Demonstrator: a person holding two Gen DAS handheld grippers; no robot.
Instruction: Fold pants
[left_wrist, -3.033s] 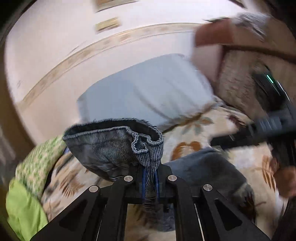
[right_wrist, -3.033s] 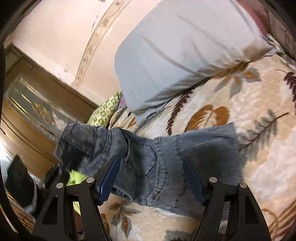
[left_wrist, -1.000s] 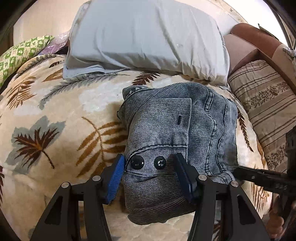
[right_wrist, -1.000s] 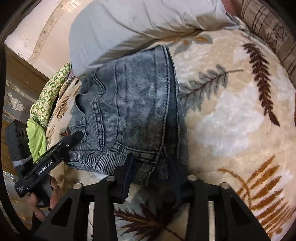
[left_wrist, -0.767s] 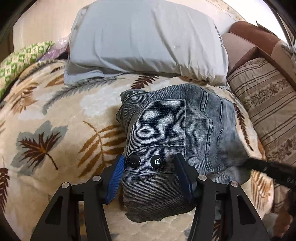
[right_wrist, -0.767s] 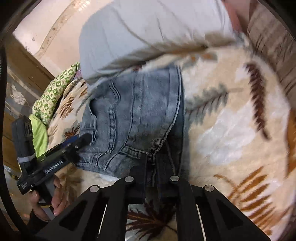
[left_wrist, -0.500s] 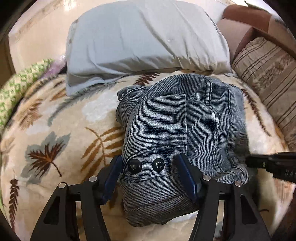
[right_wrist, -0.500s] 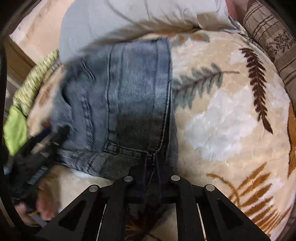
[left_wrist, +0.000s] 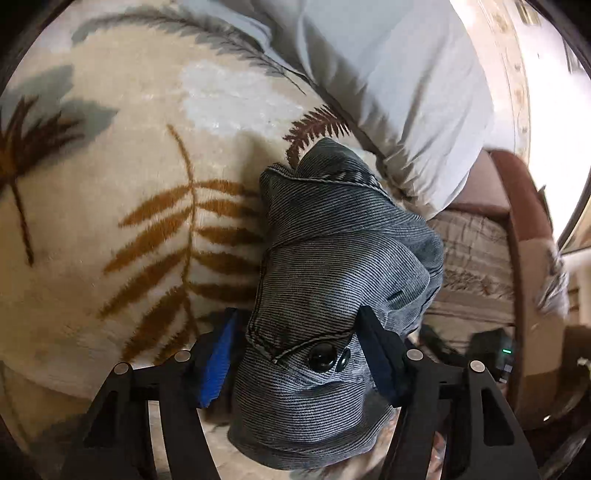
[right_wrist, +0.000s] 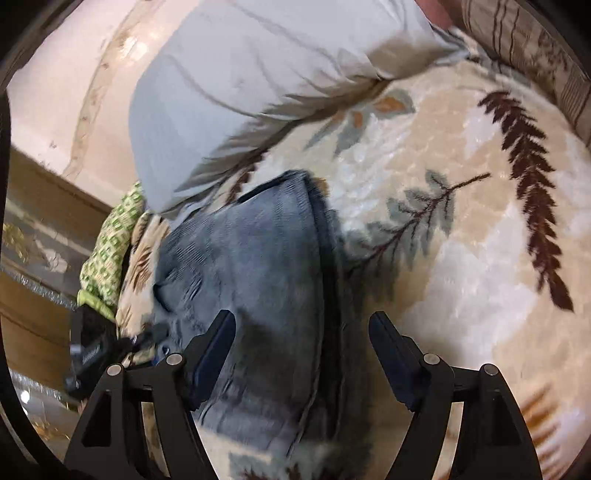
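We are looking at the folded pants (left_wrist: 332, 295) lying on the bed (left_wrist: 110, 221) just before the pillow (left_wrist: 388, 74), their long axis running away from the left claw (left_wrist: 295, 354), which is standing wide astride the buttoned near end. The right claw (right_wrist: 301, 354), clamped on the hem half a second ago, is now gaping wide over the bundle's right edge, and the left view has swung leftward.

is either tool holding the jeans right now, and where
Neither. The left tool is open astride the buttoned waistband of the folded grey-blue denim jeans; the right tool is open above them.
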